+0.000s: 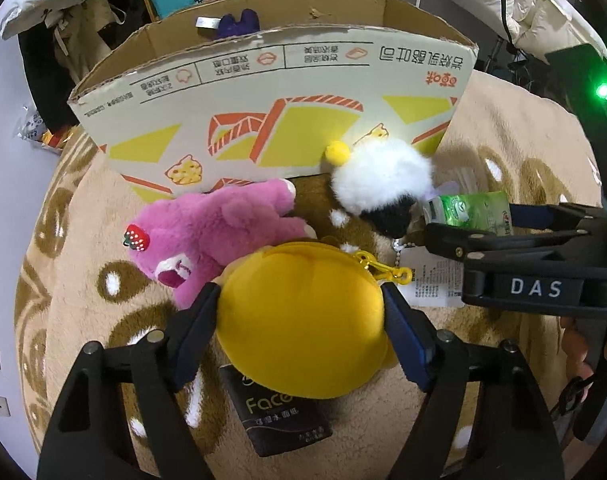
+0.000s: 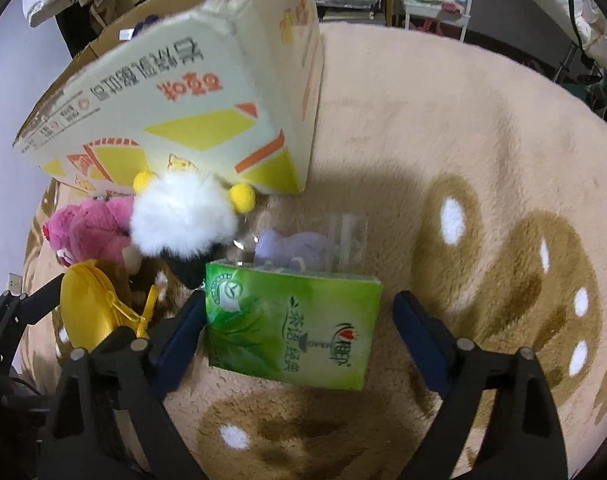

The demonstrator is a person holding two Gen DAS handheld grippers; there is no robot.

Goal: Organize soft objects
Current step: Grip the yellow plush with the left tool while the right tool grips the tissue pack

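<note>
A round yellow plush pouch (image 1: 303, 320) with a yellow clip lies on the rug, and my left gripper (image 1: 301, 300) is shut on it, a pad pressed to each side. Behind it lie a pink bear plush (image 1: 223, 232) and a white fluffy toy (image 1: 383, 180) with yellow pompoms, both against the cardboard box (image 1: 263, 92). My right gripper (image 2: 299, 312) stands open around a green tissue pack (image 2: 291, 328). Its left pad touches the pack and its right pad stands clear of it.
A black tissue pack (image 1: 279, 420) lies partly under the yellow pouch. Behind the green pack is a pale purple item in a clear bag (image 2: 299, 248). A dark purple plush (image 1: 239, 22) sits inside the box. The beige and brown rug (image 2: 463, 140) stretches to the right.
</note>
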